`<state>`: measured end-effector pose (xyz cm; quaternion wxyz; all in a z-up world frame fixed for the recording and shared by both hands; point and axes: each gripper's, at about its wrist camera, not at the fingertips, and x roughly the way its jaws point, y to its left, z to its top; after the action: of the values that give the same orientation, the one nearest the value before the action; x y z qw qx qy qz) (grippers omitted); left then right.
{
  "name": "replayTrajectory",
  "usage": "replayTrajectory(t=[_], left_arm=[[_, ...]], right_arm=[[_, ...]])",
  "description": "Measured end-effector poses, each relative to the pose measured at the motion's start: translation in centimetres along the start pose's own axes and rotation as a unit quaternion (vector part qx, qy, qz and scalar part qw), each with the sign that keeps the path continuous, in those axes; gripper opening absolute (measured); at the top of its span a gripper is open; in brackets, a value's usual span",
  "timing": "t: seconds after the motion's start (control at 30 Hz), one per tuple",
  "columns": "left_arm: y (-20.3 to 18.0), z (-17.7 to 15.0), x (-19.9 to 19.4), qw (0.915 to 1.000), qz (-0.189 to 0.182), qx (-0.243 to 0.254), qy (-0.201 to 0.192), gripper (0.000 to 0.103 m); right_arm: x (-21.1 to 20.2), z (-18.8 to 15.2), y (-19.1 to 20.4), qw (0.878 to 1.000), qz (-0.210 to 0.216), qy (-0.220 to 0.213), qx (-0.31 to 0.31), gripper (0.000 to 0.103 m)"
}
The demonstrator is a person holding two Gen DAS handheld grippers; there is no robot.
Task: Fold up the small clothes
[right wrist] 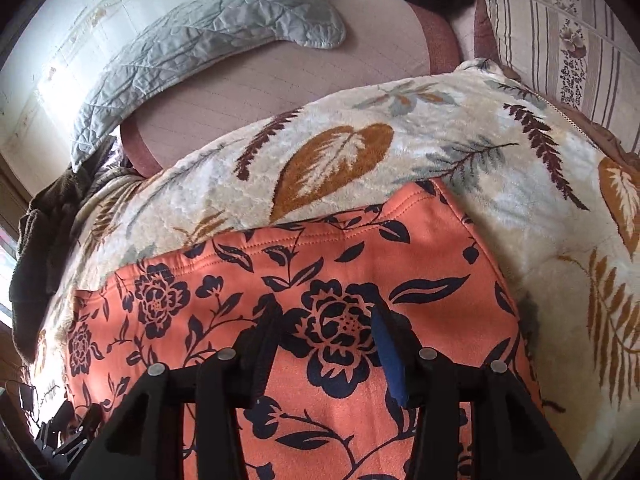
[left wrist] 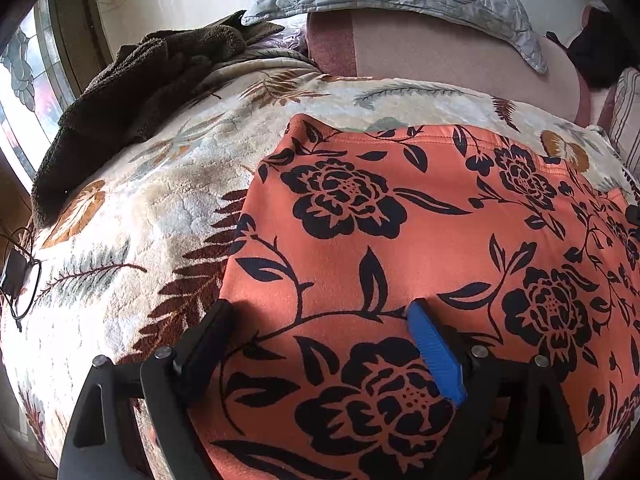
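Note:
An orange garment with a black flower print lies flat on the bed; it shows in the left wrist view point(left wrist: 400, 240) and in the right wrist view point(right wrist: 300, 288). Its stitched hem runs along the far edge. My left gripper point(left wrist: 320, 312) hovers over the garment's near left part, open wide, with a black finger at the cloth's left edge and a blue pad point(left wrist: 434, 352) on the right. My right gripper point(right wrist: 324, 308) stands open above a printed flower, with no fold of cloth pinched between its fingers.
A cream fleece blanket with a leaf pattern point(left wrist: 160, 200) lies under the garment. A brown fuzzy cloth point(left wrist: 140, 80) is heaped at the far left, and a grey quilted cover point(right wrist: 192, 40) lies at the back. A striped pillow point(right wrist: 560, 40) is at the far right. A black cable point(left wrist: 20, 280) lies at the left edge.

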<state>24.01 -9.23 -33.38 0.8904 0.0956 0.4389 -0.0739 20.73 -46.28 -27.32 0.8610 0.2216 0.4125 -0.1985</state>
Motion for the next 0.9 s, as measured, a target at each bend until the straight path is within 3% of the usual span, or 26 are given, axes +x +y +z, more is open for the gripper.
replayTrajectory(t=[0.17,0.37,0.5,0.77,0.9], left_arm=[[0.0,-0.1,-0.1,1.0,0.0,0.002,-0.003,0.089],[0.0,0.0,-0.1,1.0,0.0,-0.001,-0.004,0.089],[0.4,0.3,-0.5,0.9998,-0.009,-0.011,-0.012,0.089],[2.0,1.3,-3.1,0.997,-0.001,-0.041,-0.065,0.089],[2.2,1.5,-3.3,0.9967,-0.003,-0.044,-0.068,0.089]], right_arm=[[-1.0,-0.1,-0.7,1.0,0.014,-0.005,0.011,0.05],[1.8,-1.0,-2.0,0.997,0.02,0.065,0.036,0.05],[1.3,-0.9,-1.7,0.998,0.023,0.055,0.027,0.05],[0.3,-0.7,-1.2,0.998,0.036,0.042,0.018,0.05],[0.4,-0.6,-1.1,0.998,0.037,0.043,0.018,0.05]])
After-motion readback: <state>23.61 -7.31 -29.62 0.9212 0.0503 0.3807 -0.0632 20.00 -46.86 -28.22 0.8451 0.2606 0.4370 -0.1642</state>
